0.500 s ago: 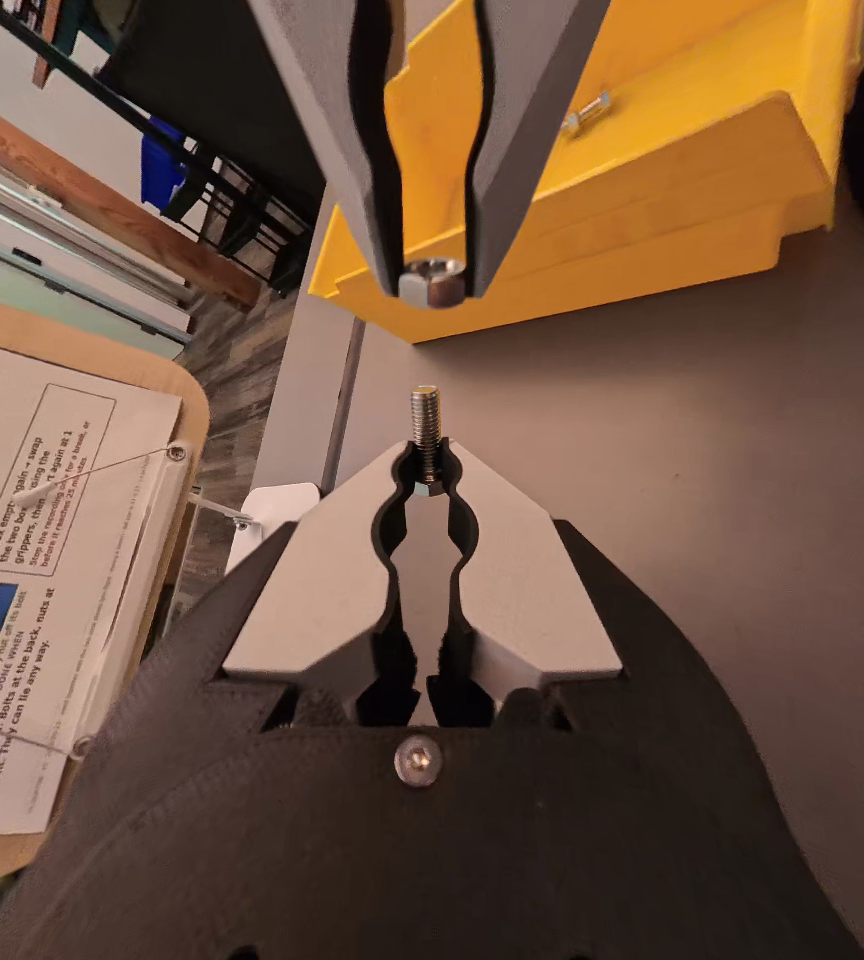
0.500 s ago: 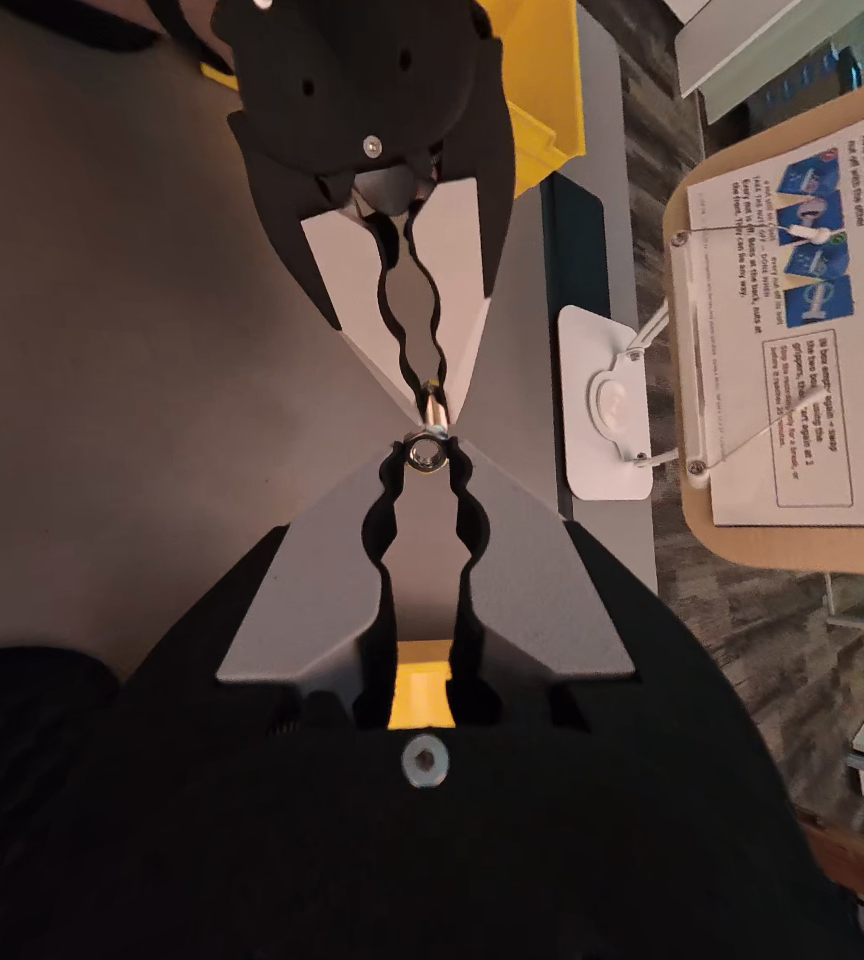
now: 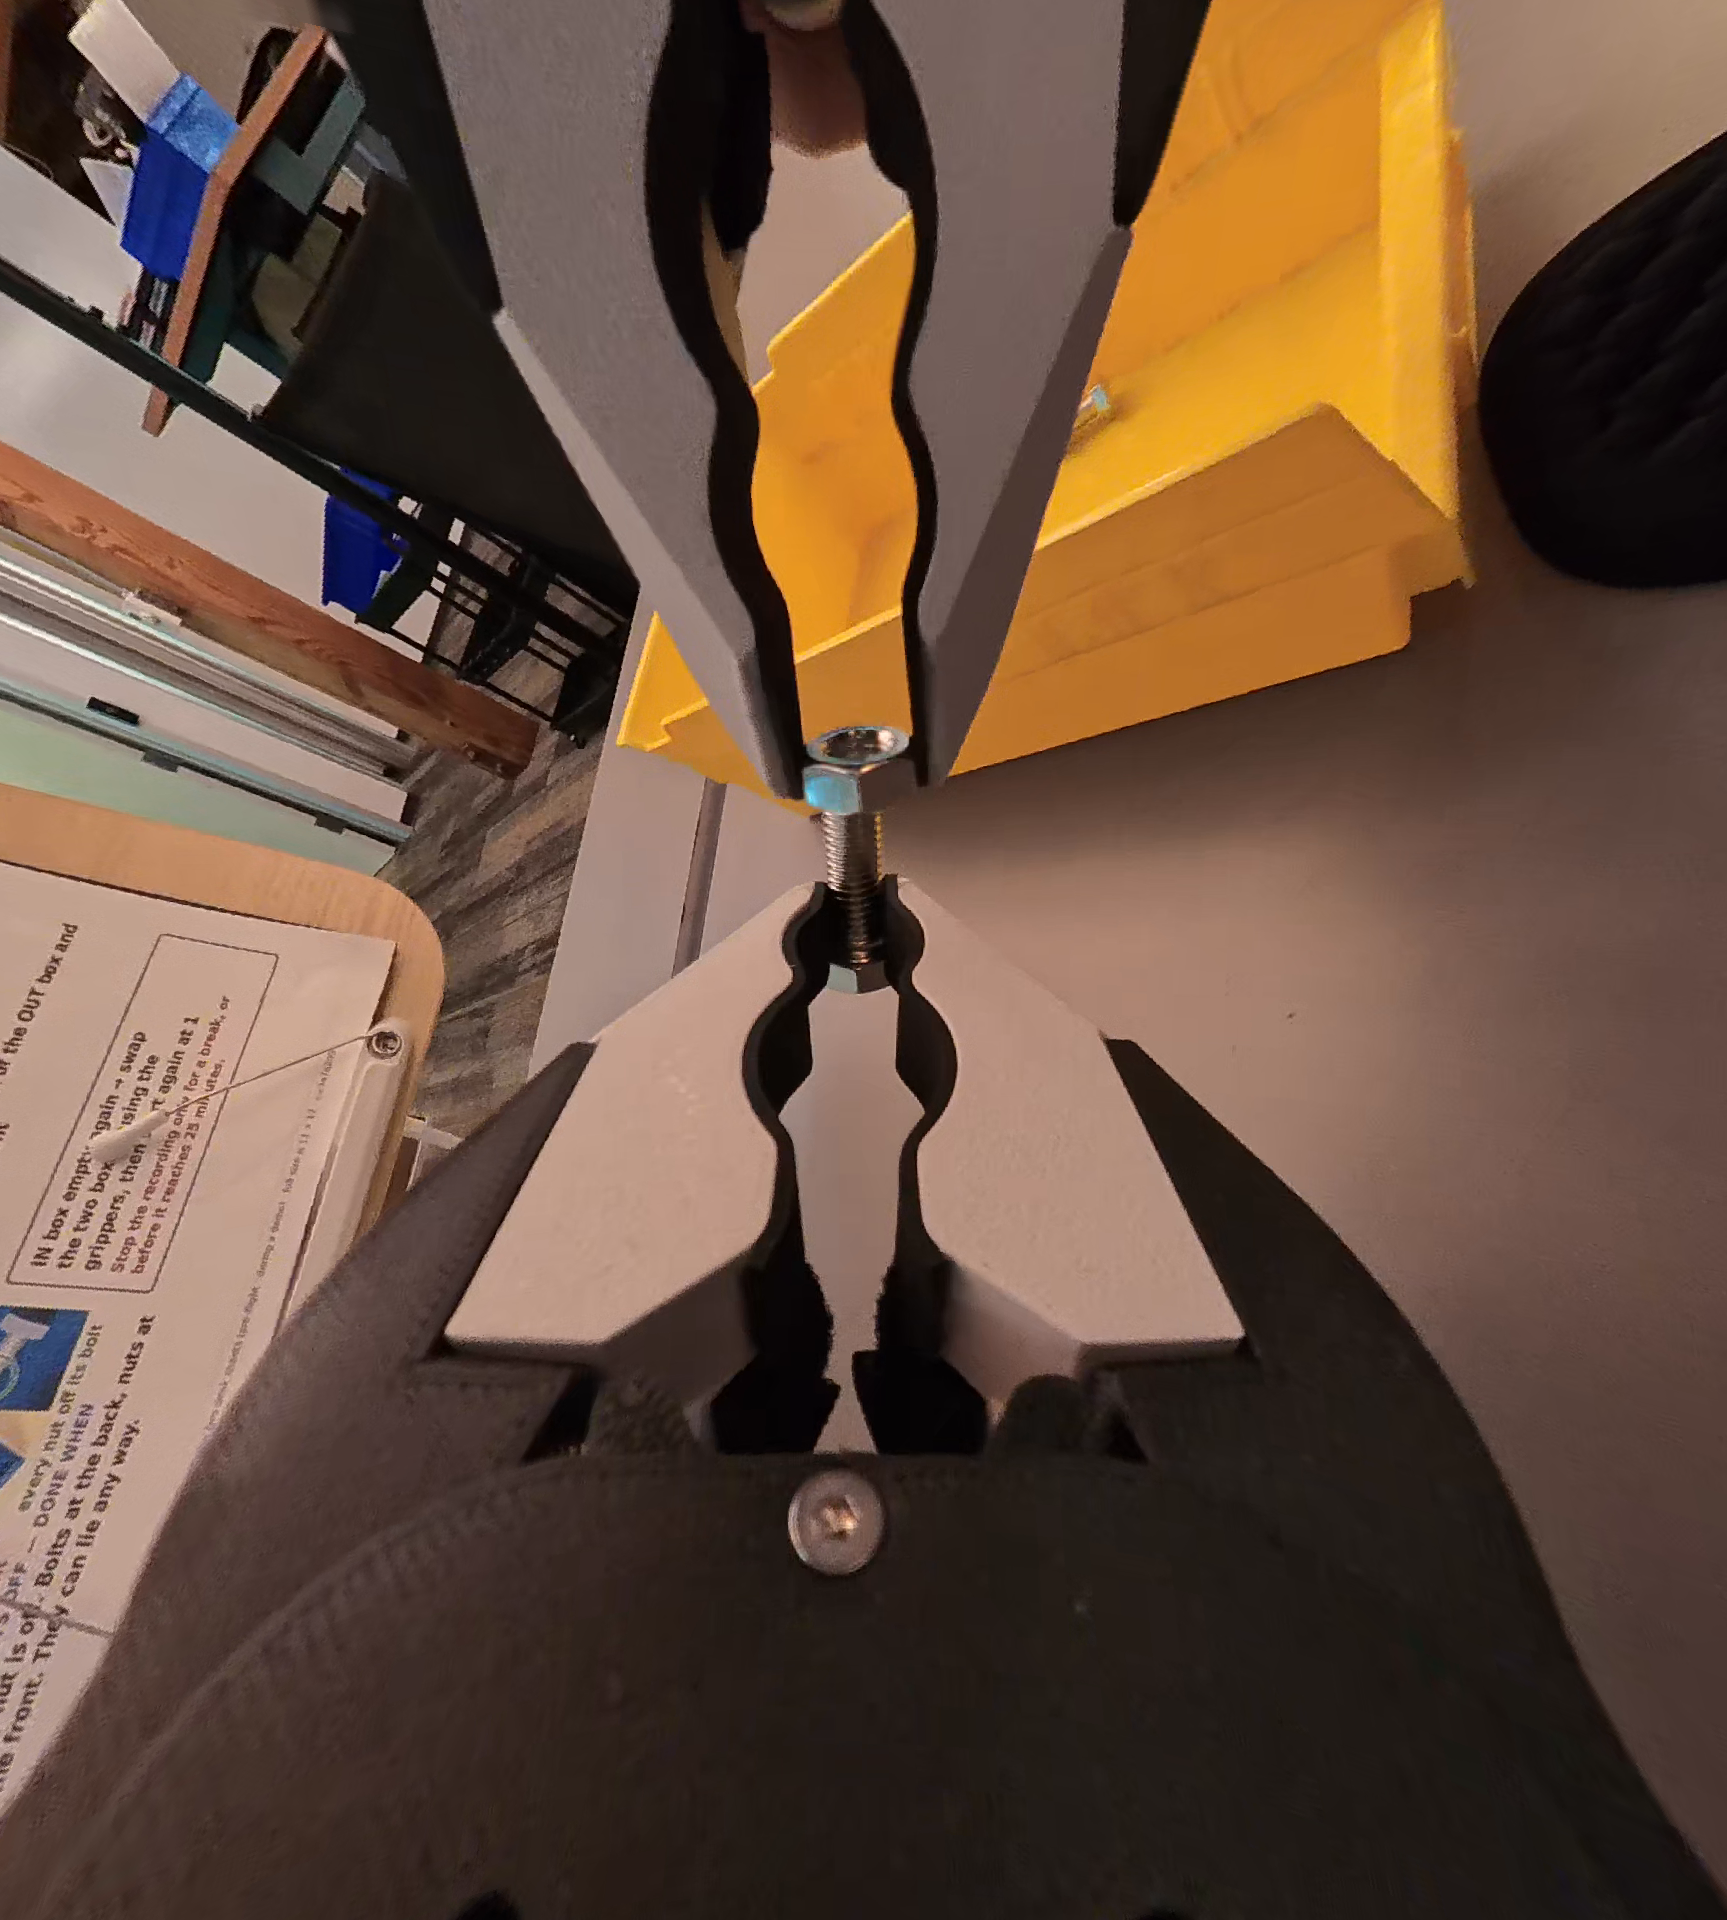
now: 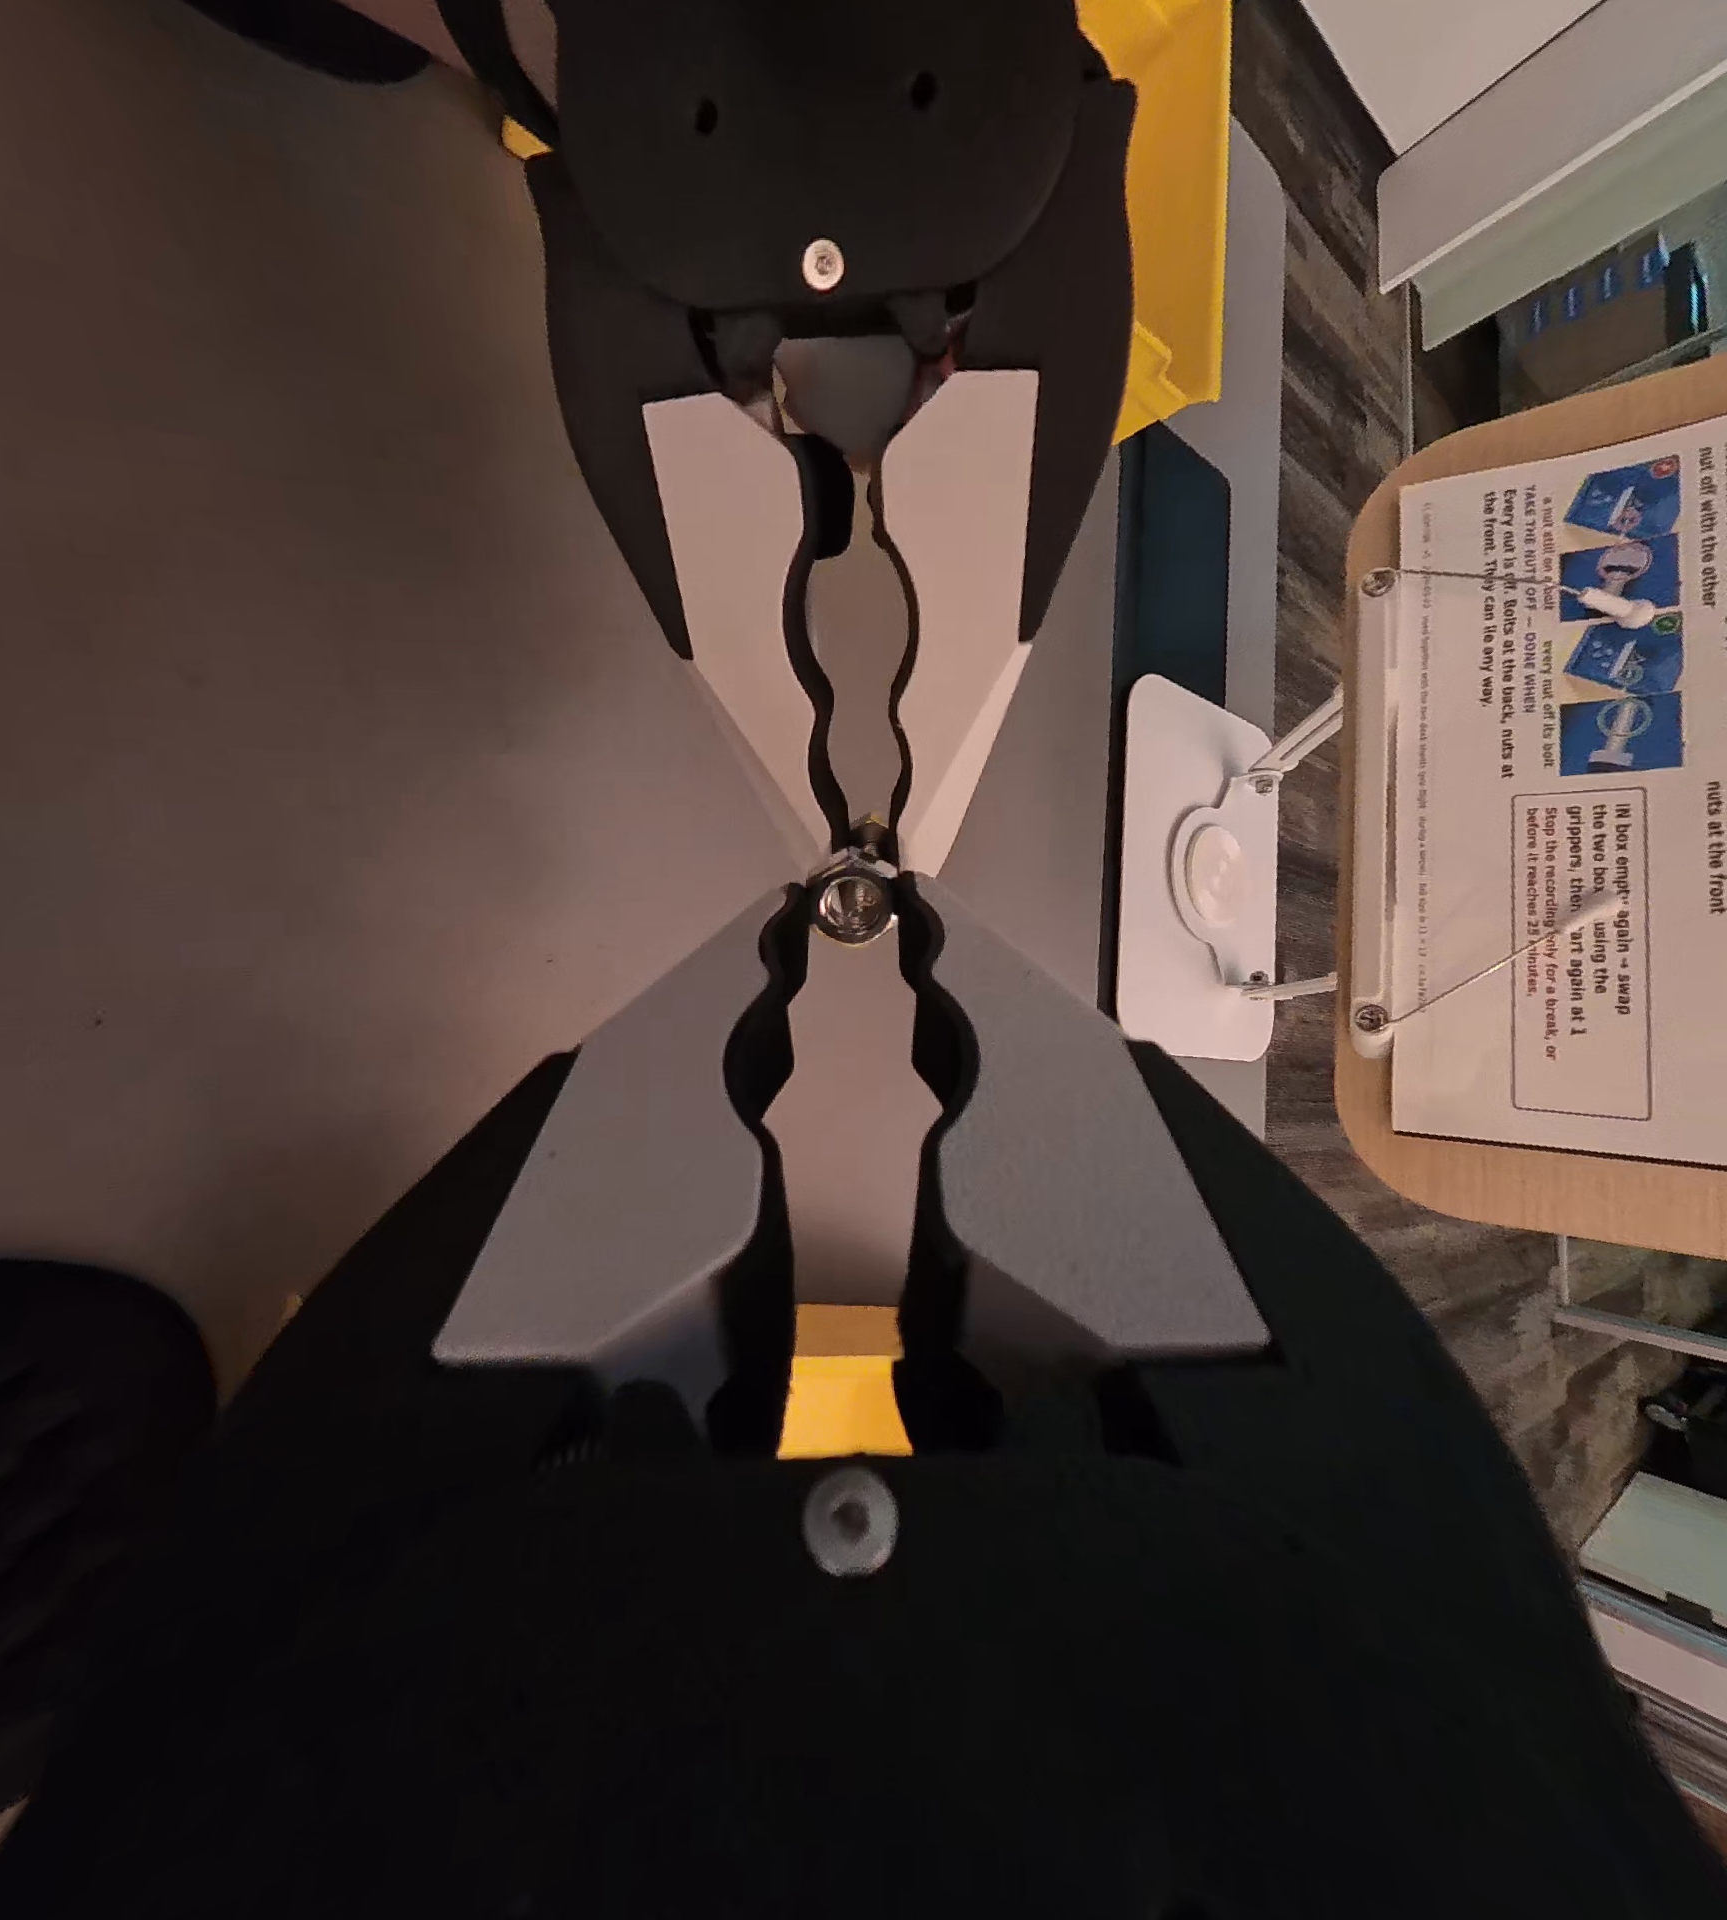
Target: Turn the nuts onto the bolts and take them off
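A hex bolt is clamped by its head between the tips of the left claw, its threaded shank pointing straight ahead. A hex nut is pinched in the narrowed right claw and is met by the shank's end. A yellow bin is seen beyond both claws on the grey tabletop.

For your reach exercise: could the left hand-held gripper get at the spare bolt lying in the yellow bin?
Probably not as things stand: the left hand-held gripper is shut on a bolt, and the right hand-held gripper stands between it and the spare bolt.
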A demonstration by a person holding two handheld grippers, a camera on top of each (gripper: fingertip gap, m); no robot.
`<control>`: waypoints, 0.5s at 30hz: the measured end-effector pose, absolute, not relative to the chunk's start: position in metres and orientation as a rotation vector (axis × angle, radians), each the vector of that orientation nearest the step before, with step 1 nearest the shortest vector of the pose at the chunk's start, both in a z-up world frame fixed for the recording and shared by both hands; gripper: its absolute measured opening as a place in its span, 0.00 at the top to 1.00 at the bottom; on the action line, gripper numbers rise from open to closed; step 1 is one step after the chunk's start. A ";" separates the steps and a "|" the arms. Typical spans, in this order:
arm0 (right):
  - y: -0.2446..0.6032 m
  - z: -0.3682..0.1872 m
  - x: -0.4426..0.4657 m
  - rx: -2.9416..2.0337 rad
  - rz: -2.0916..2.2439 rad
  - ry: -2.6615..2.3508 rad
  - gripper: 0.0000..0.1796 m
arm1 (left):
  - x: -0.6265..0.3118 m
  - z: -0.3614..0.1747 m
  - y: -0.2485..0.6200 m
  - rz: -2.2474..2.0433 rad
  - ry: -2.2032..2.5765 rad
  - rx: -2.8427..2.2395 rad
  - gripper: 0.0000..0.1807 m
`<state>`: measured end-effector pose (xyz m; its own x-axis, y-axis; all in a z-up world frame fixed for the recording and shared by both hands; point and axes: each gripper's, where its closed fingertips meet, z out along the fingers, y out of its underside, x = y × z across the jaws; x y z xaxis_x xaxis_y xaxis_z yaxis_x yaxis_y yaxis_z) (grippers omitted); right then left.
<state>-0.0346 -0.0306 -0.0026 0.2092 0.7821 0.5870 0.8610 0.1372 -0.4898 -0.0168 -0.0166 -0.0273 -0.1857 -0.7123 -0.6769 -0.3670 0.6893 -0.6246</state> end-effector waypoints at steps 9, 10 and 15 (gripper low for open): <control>-0.041 0.003 -0.037 -1.576 -0.176 -1.624 0.91 | -0.023 -0.019 -0.032 -0.504 1.828 -0.802 0.96; -0.042 0.004 -0.038 -1.567 -0.172 -1.632 0.91 | -0.024 -0.019 -0.034 -0.507 1.835 -0.793 0.96; -0.053 0.003 -0.045 -1.510 -0.135 -1.692 0.91 | -0.030 -0.020 -0.046 -0.597 1.903 -0.777 0.96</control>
